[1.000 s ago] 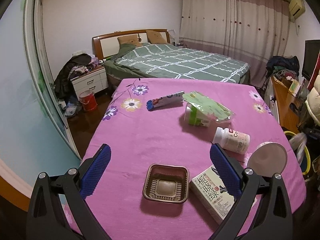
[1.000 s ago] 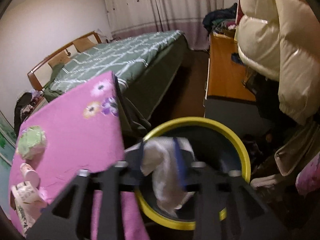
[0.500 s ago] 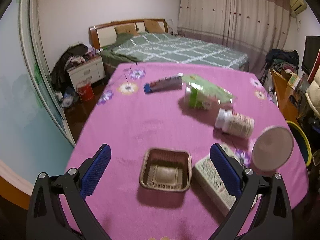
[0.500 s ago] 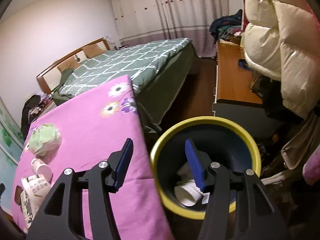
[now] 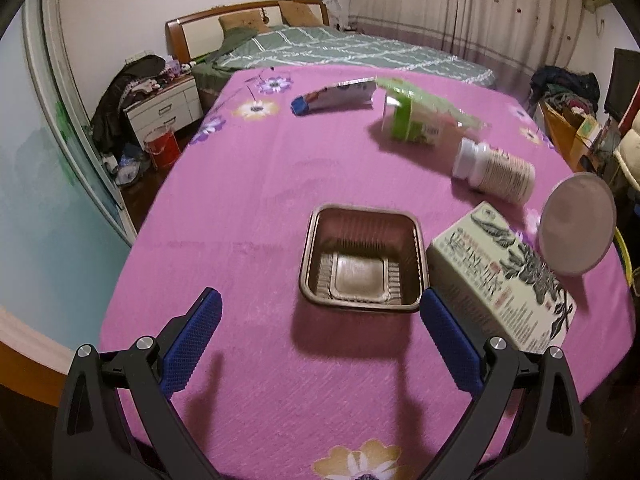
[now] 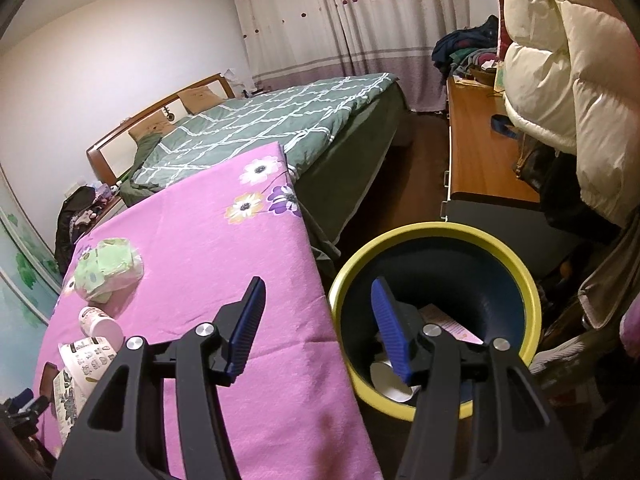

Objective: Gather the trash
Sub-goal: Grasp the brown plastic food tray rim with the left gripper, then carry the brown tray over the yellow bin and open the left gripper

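My left gripper (image 5: 316, 316) is open and empty, just short of a brown plastic tray (image 5: 363, 258) on the pink floral table (image 5: 240, 184). A green tea box (image 5: 504, 276), a round lid (image 5: 576, 229), a white pill bottle (image 5: 494, 170), a green tissue pack (image 5: 420, 118) and a blue-capped tube (image 5: 336, 96) lie beyond. My right gripper (image 6: 318, 312) is open and empty, over the table edge beside a yellow-rimmed bin (image 6: 436, 312) holding white trash (image 6: 390, 380). The tissue pack (image 6: 108, 266) and the bottle (image 6: 100, 322) also show there.
A green bed (image 5: 340, 50) stands behind the table. A white nightstand (image 5: 164, 106) and red bucket (image 5: 162, 146) are at far left. A wooden desk (image 6: 480, 148) and a cream puffy jacket (image 6: 568, 68) lie right of the bin.
My right gripper opened and dropped the white trash into the bin, then pulled back and left toward the table. My left gripper moved forward, closer to the brown tray.
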Tool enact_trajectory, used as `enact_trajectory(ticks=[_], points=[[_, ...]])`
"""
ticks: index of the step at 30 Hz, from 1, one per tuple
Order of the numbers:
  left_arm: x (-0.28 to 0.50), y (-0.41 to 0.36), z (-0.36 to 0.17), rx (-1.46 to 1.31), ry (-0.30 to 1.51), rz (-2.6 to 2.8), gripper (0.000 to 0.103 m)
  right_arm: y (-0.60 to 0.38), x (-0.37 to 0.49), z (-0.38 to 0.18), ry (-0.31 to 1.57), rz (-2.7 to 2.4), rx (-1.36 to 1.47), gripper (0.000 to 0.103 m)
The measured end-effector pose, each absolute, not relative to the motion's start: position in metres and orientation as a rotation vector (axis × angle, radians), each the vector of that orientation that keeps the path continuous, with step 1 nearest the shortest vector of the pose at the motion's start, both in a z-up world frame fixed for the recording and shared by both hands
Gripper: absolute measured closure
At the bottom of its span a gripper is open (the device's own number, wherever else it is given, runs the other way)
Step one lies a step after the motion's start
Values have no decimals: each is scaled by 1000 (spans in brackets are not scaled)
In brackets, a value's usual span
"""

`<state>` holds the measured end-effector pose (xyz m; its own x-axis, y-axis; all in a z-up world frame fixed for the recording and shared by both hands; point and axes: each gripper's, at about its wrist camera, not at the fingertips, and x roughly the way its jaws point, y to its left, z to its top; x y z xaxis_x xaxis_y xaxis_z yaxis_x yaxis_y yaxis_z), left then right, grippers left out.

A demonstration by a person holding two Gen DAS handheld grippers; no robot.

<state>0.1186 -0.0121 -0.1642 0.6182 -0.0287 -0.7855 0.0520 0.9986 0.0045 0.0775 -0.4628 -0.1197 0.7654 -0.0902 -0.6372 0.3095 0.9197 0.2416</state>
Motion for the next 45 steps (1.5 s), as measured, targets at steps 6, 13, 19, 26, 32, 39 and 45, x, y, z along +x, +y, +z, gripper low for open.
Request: enact_trajectory(ticks=[6, 13, 19, 26, 32, 39, 45], points=[[126, -24, -174, 52, 931, -106, 5, -455, 79, -121, 674, -207, 343, 50], [123, -29, -167, 51, 928, -122, 5, -455, 80, -122, 676, -204, 346, 50], [133, -23, -177, 19, 965, -72, 5, -449, 82, -123, 683, -191, 350, 50], [142, -26, -176, 74, 920, -96, 5, -447, 83, -122, 684, -190, 354, 50], [154, -23, -183, 63, 932, -126, 6, -450, 84, -123, 687, -183, 356, 50], [156, -21, -182, 58, 914, -150, 25, -451, 82, -123, 680, -176, 359, 50], [147, -28, -153, 73, 851, -146, 25, -452, 78, -122, 674, -174, 362, 50]])
